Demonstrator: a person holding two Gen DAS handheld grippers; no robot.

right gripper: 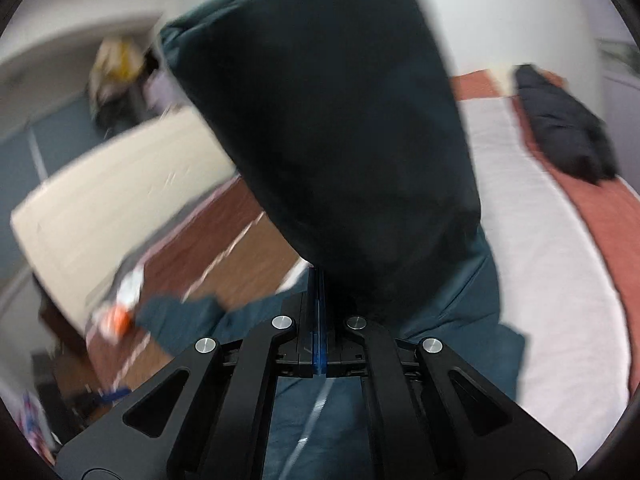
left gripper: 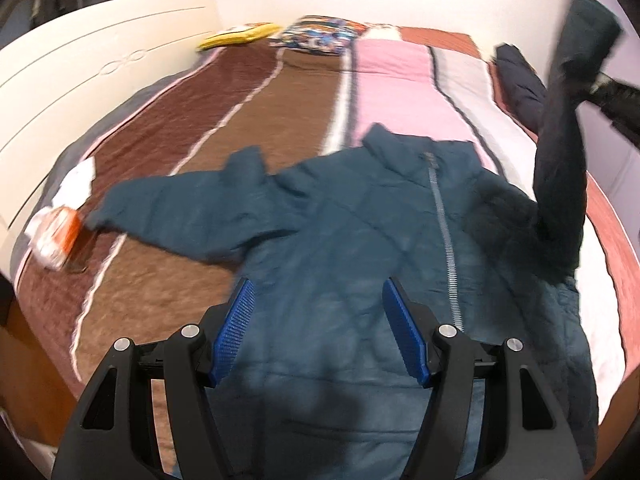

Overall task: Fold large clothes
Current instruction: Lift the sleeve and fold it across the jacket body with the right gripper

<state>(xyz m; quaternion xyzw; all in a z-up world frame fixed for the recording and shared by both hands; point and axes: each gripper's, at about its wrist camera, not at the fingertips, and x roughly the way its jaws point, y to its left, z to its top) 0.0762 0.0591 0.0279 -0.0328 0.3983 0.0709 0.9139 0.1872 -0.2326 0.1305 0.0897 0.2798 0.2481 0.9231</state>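
Lifting the sleeve [left gripper: 560, 152], the right claw [right gripper: 318, 280] is clamped on it to fold it over the jacket [left gripper: 340, 240]. Left claw [left gripper: 318, 304] hangs spread and empty above the jacket front, likely ready to pin it.

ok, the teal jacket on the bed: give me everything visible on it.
The teal jacket is quilted and looks padded, with a stand-up collar and a grey zipper closed down the front. It lies front-up on the striped bedspread. One sleeve lies spread flat toward an orange-and-white item. The other sleeve is lifted upright, pinched in the shut right gripper. The left gripper hovers open over the lower body; contact unclear.
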